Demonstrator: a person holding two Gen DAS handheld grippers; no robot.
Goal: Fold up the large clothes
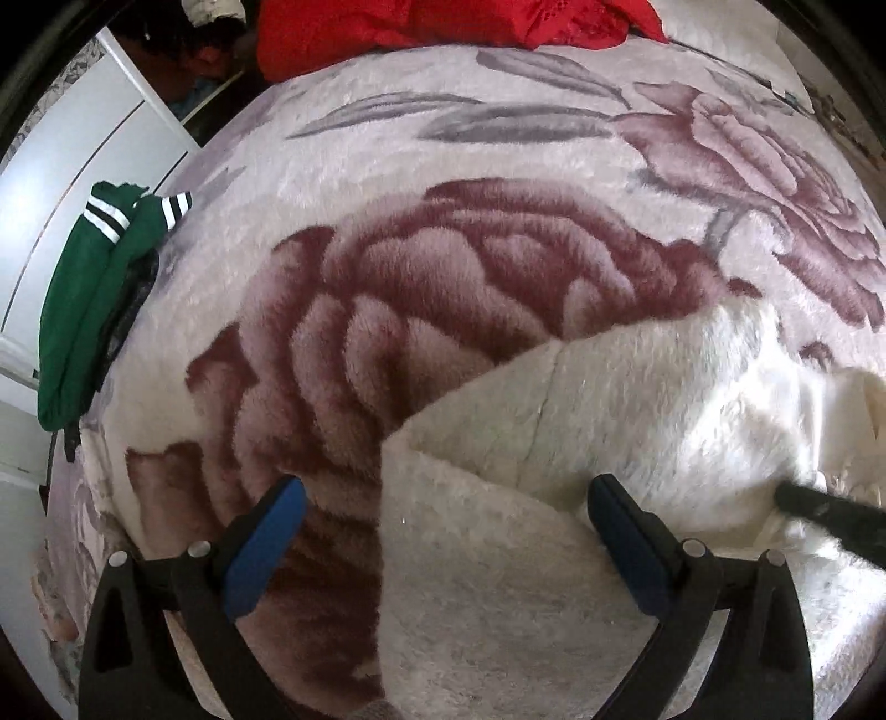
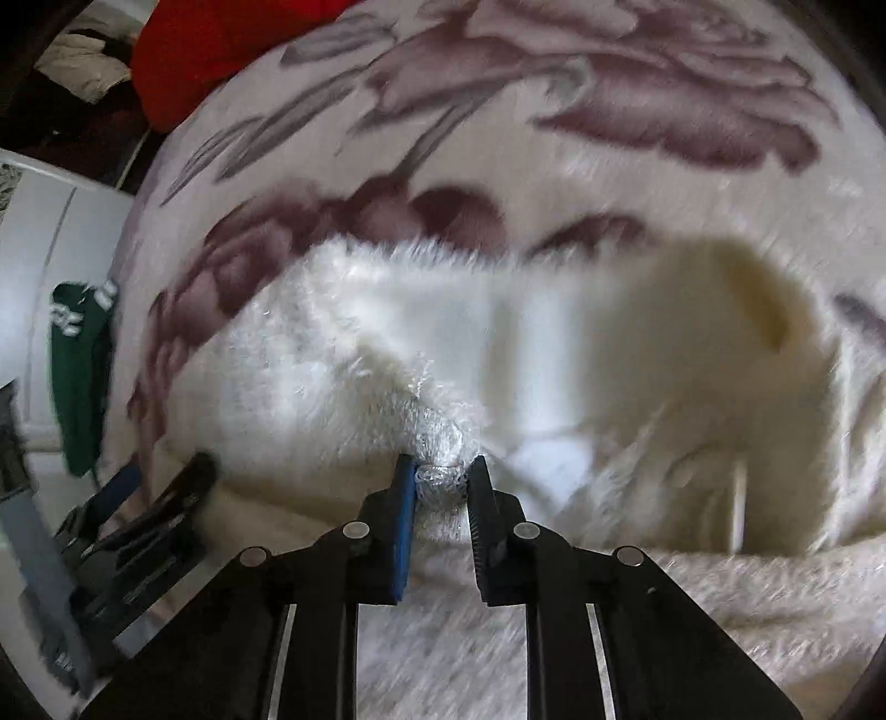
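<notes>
Item: right gripper. Fingers pinching a bunched tuft of the white fluffy garment between the pads; the cloth rises to the pinch in a small peak. The far part of the garment is blurred in this view, so its outline there is uncertain.

Item: left gripper. Fingers spread wide, nothing between them, hovering over a folded edge of the same white garment, which lies beneath and to its right. A dark tip, probably the other gripper, enters at the right edge of this view.

Item: white fluffy garment. Lies on the floral plush blanket, near side, partly doubled over with a visible diagonal fold line.

Handling note, as judgement: the fold goes best if the free gripper takes a matching corner or edge before the held tuft is carried across, so the layer travels flat rather than dragging. A deeper bite than a tuft would resist slipping in this pile.

Item: green garment with white stripes, hanging off the blanket's left edge.

Item: red cloth, at the far end.
</notes>
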